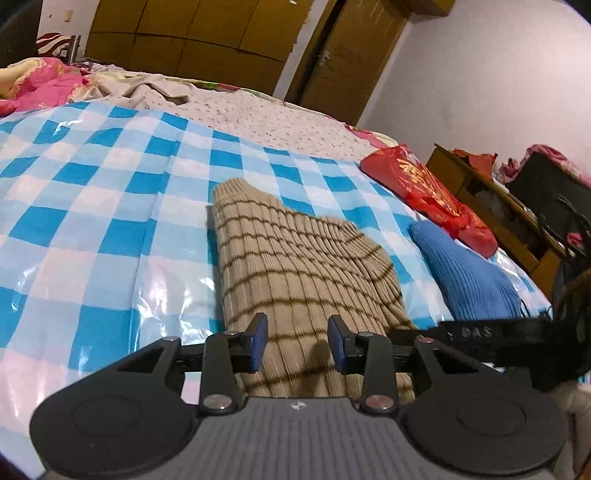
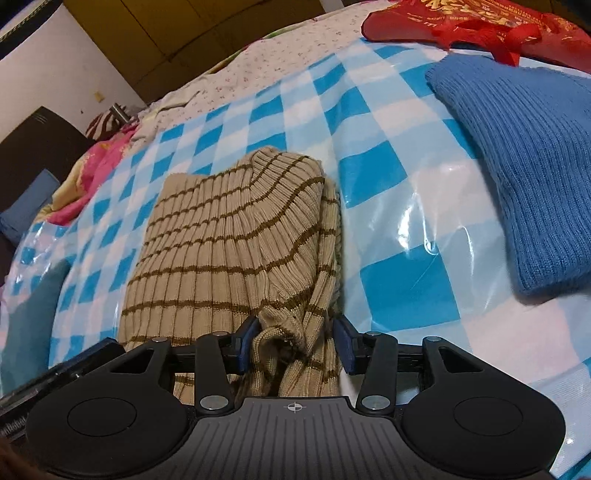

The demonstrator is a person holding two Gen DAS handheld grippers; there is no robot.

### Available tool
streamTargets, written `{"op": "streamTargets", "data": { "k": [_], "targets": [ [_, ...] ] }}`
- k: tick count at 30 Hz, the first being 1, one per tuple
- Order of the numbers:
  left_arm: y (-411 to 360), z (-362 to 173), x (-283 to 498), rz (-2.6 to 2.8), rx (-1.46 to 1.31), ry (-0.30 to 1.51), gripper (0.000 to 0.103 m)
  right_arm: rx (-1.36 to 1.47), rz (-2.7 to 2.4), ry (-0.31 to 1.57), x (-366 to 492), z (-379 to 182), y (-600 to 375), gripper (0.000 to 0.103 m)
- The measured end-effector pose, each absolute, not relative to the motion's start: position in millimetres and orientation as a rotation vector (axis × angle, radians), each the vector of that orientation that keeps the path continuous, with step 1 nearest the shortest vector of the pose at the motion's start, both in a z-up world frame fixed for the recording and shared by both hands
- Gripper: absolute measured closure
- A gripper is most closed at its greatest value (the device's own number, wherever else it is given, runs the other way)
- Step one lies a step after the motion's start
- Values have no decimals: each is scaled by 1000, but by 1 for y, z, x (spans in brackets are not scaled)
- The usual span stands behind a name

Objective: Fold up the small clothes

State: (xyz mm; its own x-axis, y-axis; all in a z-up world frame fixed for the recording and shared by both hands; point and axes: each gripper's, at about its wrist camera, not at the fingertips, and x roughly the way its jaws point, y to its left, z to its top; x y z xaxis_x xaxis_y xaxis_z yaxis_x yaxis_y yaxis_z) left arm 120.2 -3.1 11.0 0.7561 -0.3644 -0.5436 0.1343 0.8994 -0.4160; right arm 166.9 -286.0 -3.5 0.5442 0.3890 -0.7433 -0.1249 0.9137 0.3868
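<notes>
A beige knit sweater with brown stripes (image 1: 295,251) lies folded on the blue-and-white checked plastic sheet (image 1: 92,184) that covers the bed. My left gripper (image 1: 299,341) is open over the sweater's near edge, and the fabric lies flat under the gap between its blue pads. In the right wrist view the same sweater (image 2: 221,240) has its near right corner bunched up between the pads of my right gripper (image 2: 295,343). Those jaws stand apart and the cloth sits slack between them. A folded blue knit garment (image 2: 524,155) lies to the right on the checked sheet (image 2: 406,258).
A red bag with gold print (image 1: 424,188) rests at the sheet's far right edge, beyond the blue knit (image 1: 469,273). A pink quilt (image 1: 40,81) is heaped at the far left. A wooden side table (image 1: 498,206) stands beside the bed on the right, with a wardrobe (image 1: 184,33) behind.
</notes>
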Motion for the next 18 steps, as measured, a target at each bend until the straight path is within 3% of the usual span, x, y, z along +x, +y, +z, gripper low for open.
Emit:
{"op": "streamTargets", "data": {
  "k": [5,10,18],
  "targets": [
    [-9,12,135,-276,-348,665,56,303,302,910,163,7,-289,59],
    [-12,10,143,-267,-333,678,55,296,322,909,168,10,-286,49],
    [-20,1,156,-254,-285,730,46,382,324,956,186,-18,-291,45]
  ]
}}
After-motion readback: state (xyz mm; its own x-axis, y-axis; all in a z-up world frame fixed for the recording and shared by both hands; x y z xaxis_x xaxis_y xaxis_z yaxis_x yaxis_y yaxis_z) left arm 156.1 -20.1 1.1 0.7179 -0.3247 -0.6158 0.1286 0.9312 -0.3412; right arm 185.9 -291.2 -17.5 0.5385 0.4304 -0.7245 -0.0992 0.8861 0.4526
